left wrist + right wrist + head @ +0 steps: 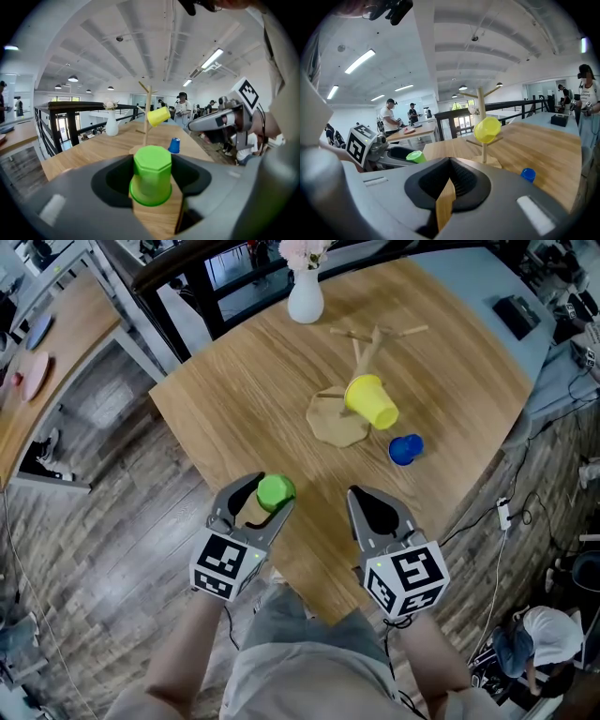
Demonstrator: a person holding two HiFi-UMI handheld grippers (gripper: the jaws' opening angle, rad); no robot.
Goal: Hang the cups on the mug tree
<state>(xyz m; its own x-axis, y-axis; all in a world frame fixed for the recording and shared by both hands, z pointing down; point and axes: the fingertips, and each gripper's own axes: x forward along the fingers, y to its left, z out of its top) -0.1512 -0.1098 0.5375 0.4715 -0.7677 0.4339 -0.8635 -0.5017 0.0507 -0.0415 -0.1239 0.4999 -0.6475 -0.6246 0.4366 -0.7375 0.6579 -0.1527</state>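
A light wooden table [234, 381] is carrying 3 things directly on its top. A white vase [306, 298] is standing upright near the far edge, a wooden mug tree [337, 420] is resting on its flat base near the middle, and a blue cup [406, 449] is sitting just beside that base — on its right, not touching it. The table itself is standing on a grey plank floor [103, 521].

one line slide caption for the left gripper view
Left gripper holds a green plastic cup, facing the wooden mug tree with a yellow cup hung.
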